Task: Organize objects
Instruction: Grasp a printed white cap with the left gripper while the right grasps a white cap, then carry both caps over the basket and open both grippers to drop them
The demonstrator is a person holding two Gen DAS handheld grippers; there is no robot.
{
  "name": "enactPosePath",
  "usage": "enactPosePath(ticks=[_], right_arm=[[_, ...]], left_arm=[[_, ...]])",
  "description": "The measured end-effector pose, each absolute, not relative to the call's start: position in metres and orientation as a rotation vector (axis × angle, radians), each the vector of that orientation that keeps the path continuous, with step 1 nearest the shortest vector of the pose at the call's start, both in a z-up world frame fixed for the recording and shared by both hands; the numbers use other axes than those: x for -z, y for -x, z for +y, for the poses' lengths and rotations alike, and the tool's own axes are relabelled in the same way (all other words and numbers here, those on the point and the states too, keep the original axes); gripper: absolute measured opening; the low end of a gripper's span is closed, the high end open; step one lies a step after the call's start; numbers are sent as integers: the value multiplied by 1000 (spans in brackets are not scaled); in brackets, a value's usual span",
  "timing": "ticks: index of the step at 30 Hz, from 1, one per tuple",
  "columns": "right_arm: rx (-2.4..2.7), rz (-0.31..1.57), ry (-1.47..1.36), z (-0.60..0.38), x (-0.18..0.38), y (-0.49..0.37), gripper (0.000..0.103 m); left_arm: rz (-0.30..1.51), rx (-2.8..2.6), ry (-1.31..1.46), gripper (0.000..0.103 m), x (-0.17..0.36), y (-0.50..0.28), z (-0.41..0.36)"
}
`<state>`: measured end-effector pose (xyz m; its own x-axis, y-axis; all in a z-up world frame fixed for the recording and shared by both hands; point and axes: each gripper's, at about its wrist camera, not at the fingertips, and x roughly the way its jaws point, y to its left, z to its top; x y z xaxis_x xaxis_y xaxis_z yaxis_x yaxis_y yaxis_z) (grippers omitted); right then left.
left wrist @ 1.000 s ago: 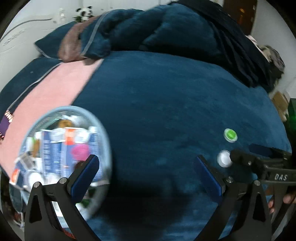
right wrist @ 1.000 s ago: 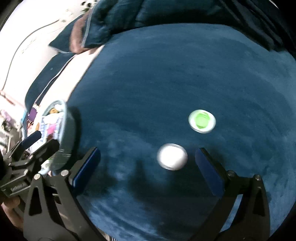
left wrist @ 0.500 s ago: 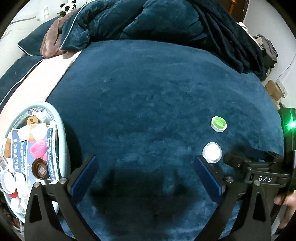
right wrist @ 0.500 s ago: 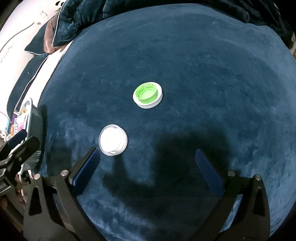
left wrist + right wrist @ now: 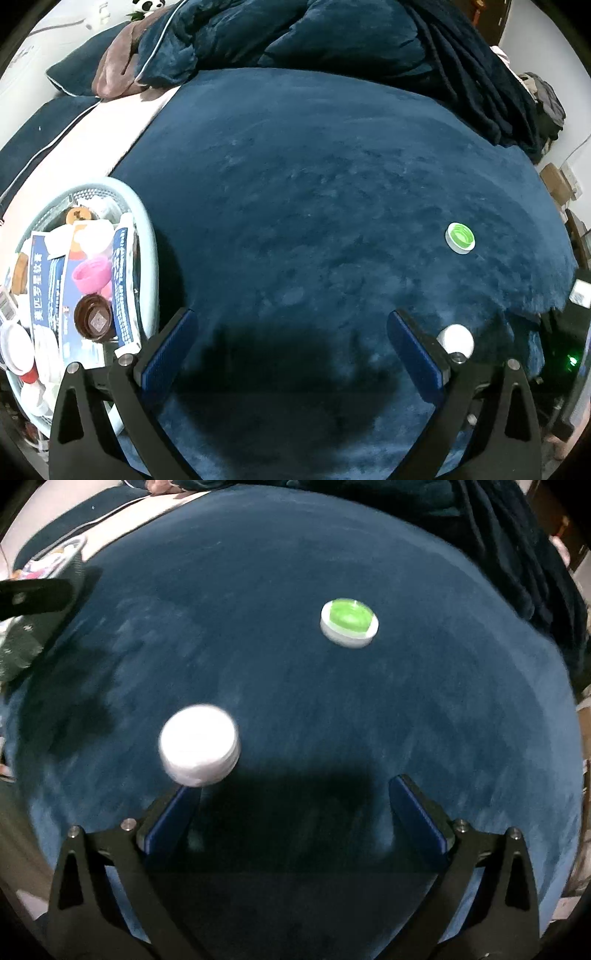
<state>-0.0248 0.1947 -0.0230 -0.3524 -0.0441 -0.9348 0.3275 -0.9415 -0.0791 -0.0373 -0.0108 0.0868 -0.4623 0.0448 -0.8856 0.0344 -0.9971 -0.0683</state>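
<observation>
White round plastic cap on dark blue plush bed cover, just beyond right hand-held gripper left fingertip; green-centred white cap farther. Both hand-held grippers spread, empty; left hand-held gripper near pale blue basket.

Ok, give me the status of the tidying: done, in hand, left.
Done: the pale blue plastic basket already holds a pink cap, a brown cap and boxes. In hand: nothing; the left tongs and right tongs are both open, the right ones close to the white round cap. Left: that cap and the green-centred white cap, both on the dark blue blanket.
</observation>
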Motion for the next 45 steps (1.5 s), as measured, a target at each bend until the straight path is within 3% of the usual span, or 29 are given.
enactPosePath(ticks=[9, 11, 13, 14, 20, 28, 29, 31, 32, 34, 45], right_arm=[[2347, 185, -1530, 186, 3, 22, 102], [2321, 180, -1539, 180, 9, 28, 89], [2289, 166, -1548, 178, 14, 33, 49], [2286, 159, -1543, 179, 14, 34, 41], [2368, -278, -1454, 235, -17, 22, 42], [2516, -708, -1416, 309, -33, 3, 43], [2519, -718, -1419, 309, -34, 6, 43], [2519, -722, -1428, 308, -33, 4, 43], [2519, -709, -1436, 303, -31, 4, 43], [2526, -666, -1448, 299, -29, 5, 43], [2473, -567, -1408, 265, -39, 15, 43]], left_arm=[[-156, -2659, 1591, 102, -89, 36, -3], [-157, -2658, 1578, 102, -89, 35, -2], [-164, -2655, 1567, 102, -90, 32, -2], [-166, -2655, 1563, 102, -90, 31, -1], [-156, -2628, 1564, 100, -85, 30, 8], [50, -2384, 1459, 82, -61, 19, 94], [65, -2375, 1452, 80, -59, 19, 99], [91, -2352, 1453, 61, -51, 20, 110], [97, -2336, 1455, 60, -48, 22, 113], [94, -2286, 1470, 33, -42, 26, 118], [-51, -2467, 1346, 33, -105, 19, 64]])
